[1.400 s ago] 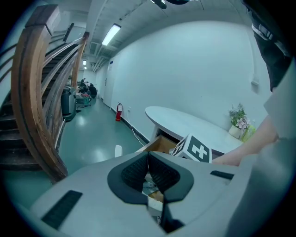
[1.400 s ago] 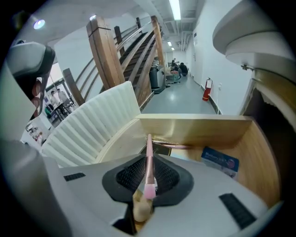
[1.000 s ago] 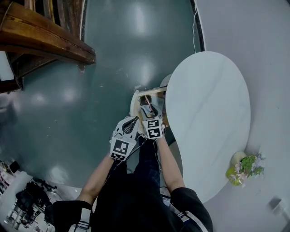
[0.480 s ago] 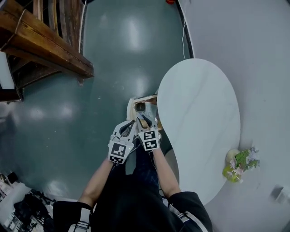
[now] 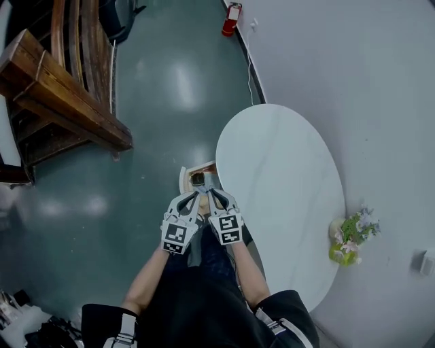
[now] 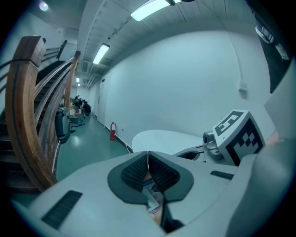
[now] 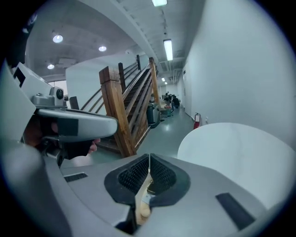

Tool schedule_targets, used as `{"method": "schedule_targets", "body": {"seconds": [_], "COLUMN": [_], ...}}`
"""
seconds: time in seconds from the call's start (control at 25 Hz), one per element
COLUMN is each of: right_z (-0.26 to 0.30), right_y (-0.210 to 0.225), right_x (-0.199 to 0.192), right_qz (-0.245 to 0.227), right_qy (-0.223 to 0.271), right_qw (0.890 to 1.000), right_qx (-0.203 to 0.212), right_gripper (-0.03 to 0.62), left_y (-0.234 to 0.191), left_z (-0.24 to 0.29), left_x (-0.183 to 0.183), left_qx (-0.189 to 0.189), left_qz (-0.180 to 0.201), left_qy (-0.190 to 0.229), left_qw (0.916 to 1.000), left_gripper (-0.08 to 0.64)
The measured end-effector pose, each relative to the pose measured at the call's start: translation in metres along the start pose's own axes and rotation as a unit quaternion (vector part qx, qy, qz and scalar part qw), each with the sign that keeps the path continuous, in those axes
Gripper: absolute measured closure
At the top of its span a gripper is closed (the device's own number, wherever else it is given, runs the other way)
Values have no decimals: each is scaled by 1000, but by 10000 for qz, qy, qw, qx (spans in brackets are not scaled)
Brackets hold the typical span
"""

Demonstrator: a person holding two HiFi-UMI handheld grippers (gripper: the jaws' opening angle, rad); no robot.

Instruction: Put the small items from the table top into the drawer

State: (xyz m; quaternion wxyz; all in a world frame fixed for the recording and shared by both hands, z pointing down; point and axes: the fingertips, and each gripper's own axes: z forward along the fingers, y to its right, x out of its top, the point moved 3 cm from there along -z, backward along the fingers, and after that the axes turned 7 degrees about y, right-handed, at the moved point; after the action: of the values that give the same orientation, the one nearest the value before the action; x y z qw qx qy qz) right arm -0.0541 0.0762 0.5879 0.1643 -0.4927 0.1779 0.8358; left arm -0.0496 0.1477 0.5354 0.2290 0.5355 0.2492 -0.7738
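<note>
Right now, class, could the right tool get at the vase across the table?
Probably yes, with a stretch: only bare table lies between the right tool and the vase. Its jaws have just closed empty and must reopen.

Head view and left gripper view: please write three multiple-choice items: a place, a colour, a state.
1. Where is the open wooden drawer? A) at the white oval table top's left edge B) beside the staircase C) against the wall
2. What colour is the cylinder-shaped fire extinguisher? A) blue B) red C) yellow
3. How is the left gripper? A) wide open B) shut on a flower C) shut, empty
Key: 1 A, it juts out there; 2 B, its body is red; 3 C, its jaws meet, nothing between.
</note>
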Motion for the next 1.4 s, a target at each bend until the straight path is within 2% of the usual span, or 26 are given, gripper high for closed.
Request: {"method": "schedule_targets", "body": {"seconds": [0.28, 0.44, 0.64, 1.0, 1.4], "right_z": [-65, -106, -149, -202, -232], "right_y": [22, 31, 37, 28, 21], "right_x": [58, 92, 121, 140, 128], "right_qz": [-51, -139, -193, -347, -246], "right_qy": [709, 1150, 1551, 2066, 2172], "right_qw": [9961, 9900, 9812, 9685, 9658], "right_qx": [-521, -803, -1129, -1348, -1397], "right_gripper": [561, 562, 563, 563, 563], "left_y": [30, 43, 53, 73, 92], "left_z": [-5, -11, -22, -48, -67], "left_x": [70, 108, 144, 135, 131], "left_qx": [-276, -430, -523, -636, -699], "left_qz": [156, 350, 652, 775, 738], "left_qy": [605, 961, 1212, 1169, 1096], "left_qw": [9977, 9938, 9891, 9881, 9888], "left_gripper": [540, 540, 540, 540, 540]}}
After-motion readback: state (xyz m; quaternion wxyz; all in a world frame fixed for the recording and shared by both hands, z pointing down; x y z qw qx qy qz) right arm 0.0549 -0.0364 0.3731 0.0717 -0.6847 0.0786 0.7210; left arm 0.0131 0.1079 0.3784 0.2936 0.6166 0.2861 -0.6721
